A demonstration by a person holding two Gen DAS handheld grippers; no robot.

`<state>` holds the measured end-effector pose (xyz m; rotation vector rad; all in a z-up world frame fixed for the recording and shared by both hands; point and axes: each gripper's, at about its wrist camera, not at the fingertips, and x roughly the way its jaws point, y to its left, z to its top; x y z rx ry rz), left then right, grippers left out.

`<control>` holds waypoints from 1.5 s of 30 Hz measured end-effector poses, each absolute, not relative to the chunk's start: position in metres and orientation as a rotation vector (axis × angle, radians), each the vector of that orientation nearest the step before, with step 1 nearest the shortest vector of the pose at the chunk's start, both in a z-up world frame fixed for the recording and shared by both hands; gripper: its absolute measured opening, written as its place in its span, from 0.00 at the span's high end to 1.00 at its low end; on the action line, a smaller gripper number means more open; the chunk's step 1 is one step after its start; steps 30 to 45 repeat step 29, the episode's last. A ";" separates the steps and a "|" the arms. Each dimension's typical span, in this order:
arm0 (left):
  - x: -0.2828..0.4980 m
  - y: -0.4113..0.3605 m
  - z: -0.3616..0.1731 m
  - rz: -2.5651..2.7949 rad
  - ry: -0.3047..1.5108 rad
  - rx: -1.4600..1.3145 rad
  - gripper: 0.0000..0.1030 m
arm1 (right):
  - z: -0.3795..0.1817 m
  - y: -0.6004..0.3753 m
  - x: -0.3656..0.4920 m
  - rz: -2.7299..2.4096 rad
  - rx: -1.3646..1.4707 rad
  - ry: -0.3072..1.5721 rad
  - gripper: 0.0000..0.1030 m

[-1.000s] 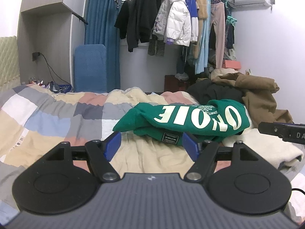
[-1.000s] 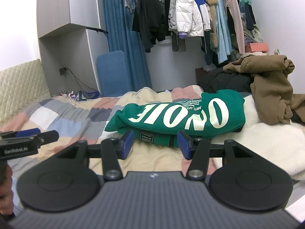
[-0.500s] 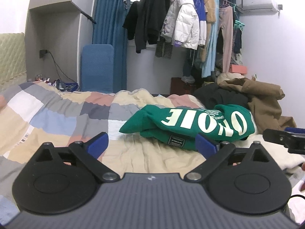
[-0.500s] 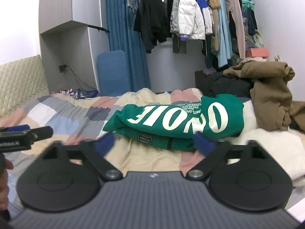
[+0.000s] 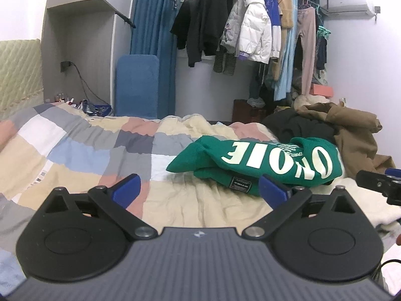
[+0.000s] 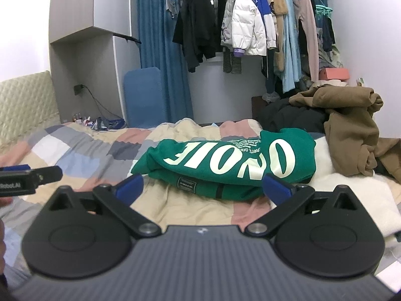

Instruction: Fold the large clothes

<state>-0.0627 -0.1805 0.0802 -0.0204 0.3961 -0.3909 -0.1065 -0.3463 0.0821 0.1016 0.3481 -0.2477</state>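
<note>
With both the left gripper and right gripper spread wide and empty, approach the folded green sweatshirt, frame centre, low, pinching its near edge evenly.

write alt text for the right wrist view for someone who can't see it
A folded green sweatshirt with pale lettering lies on a patchwork quilt, just beyond the open right tool. Brown clothes are heaped to its right.

Both wrist views low, forward; share green sweatshirt.
</note>
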 end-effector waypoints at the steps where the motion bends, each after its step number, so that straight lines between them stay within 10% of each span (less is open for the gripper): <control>1: -0.062 -0.179 0.080 -0.388 0.398 -0.023 0.01 | 0.082 -0.346 -0.107 -0.251 0.102 0.349 0.00; 45: -0.081 -0.179 0.087 -0.401 0.368 -0.031 0.01 | 0.085 -0.339 -0.111 -0.241 0.090 0.351 0.00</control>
